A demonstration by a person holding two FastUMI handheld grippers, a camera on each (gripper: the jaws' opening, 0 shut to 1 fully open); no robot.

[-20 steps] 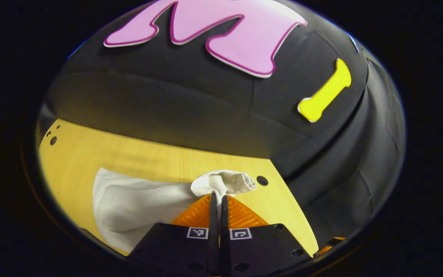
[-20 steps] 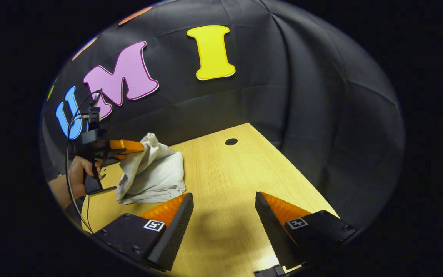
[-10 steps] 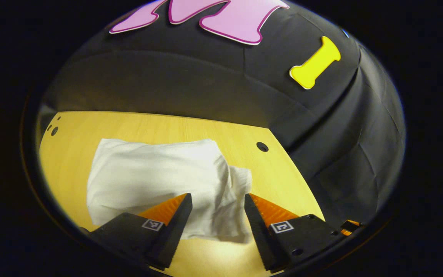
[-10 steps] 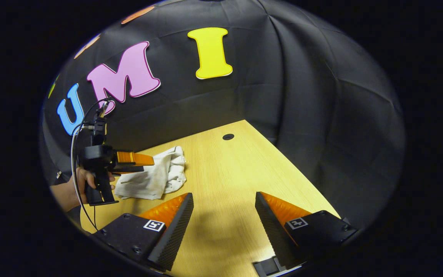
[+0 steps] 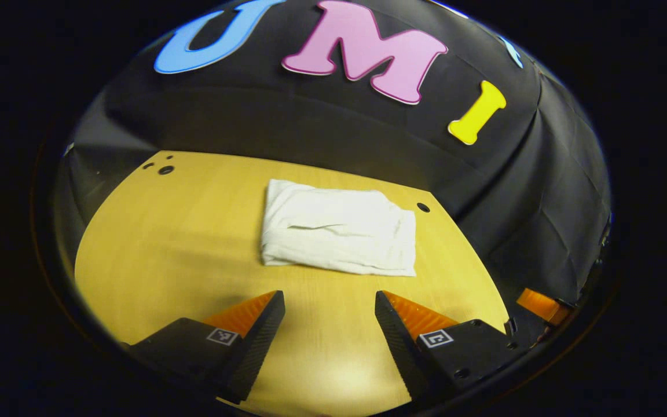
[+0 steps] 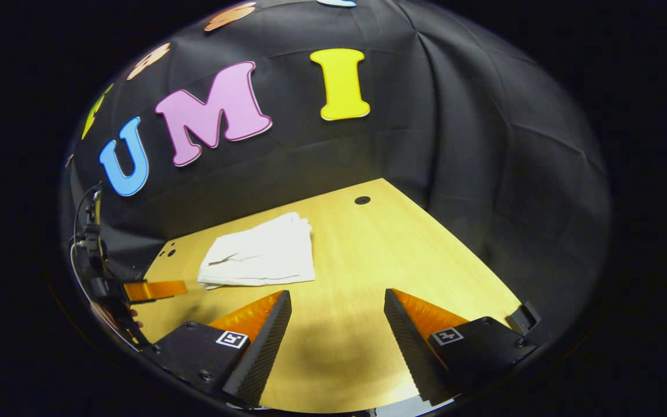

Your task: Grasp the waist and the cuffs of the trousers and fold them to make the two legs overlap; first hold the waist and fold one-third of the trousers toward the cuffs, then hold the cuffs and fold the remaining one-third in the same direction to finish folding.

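Your left gripper (image 5: pixel 325 310) is hanging over the near part of the wooden table (image 5: pixel 165 243), fingers spread wide with nothing between them. The white trousers (image 5: pixel 338 227) are lying folded into a flat bundle toward the table's far edge, near the hole (image 5: pixel 423 207). Your right gripper (image 6: pixel 336 313) is hovering over bare wood, fingers parted and empty too.

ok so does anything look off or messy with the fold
Nothing much stands out. The trousers lie as a flat folded packet on the table; the right-hand edge is slightly uneven. Both the left claw and the right claw are open, clear of it.
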